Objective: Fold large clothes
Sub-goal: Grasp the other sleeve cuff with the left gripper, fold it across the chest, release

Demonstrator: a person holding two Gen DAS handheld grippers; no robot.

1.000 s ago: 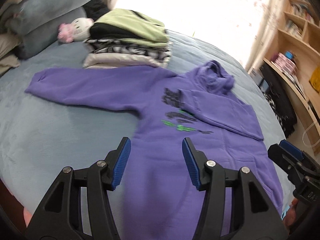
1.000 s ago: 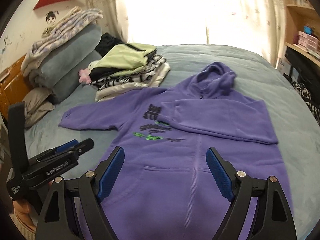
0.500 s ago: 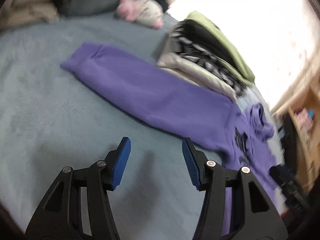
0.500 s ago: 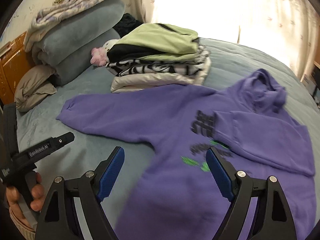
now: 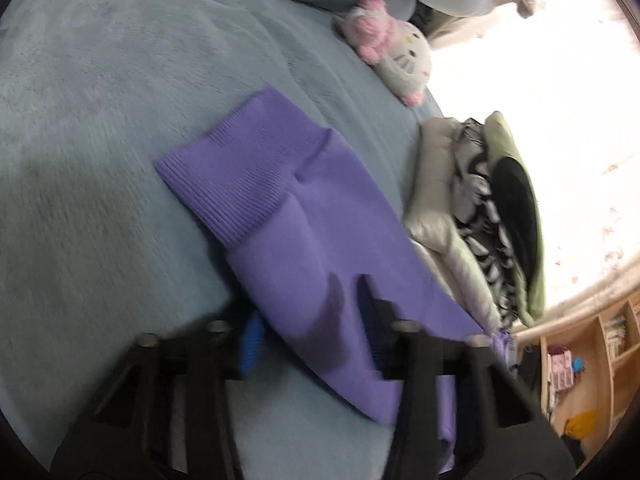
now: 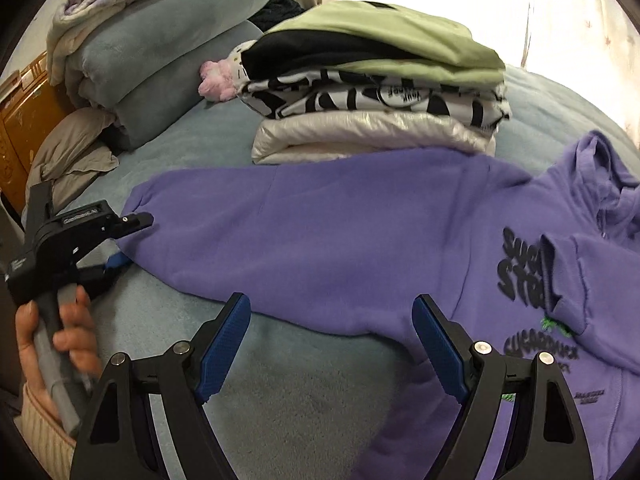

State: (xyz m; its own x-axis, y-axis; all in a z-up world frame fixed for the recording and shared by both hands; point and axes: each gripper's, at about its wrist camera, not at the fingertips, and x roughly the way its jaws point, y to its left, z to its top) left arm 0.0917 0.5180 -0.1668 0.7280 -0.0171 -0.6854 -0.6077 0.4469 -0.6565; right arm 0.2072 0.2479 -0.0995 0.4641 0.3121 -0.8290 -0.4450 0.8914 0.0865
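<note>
On the grey-blue bed point(image 6: 304, 392), item one: purple hoodie point(image 6: 360, 240), spread front-up, one sleeve already folded across the chest, the other sleeve point(image 5: 304, 232) stretched out flat toward the bed's edge.

Item two: my left gripper point(image 5: 308, 336). A second ago it hovered over the hoodie's body with fingers apart; now it sits low at the outstretched sleeve, just behind the ribbed cuff point(image 5: 236, 176), and its jaws are closing with the sleeve cloth between them. I judge the pinch is being made but not yet firm; once it holds, this sleeve can be carried across the chest.

Item three: my right gripper point(image 6: 332, 344), fingers wide apart, holding nothing, hanging above the bed near the sleeve's lower edge and the underarm.

Item four, surroundings: stack of folded clothes point(image 6: 376, 92) just beside the sleeve's upper edge, a likely snag if I lift toward it. Plush toy point(image 5: 384, 52) behind the stack. Rolled blankets point(image 6: 160, 52) at the headboard, well apart. Shelves point(image 5: 592, 364) beyond the bed.
</note>
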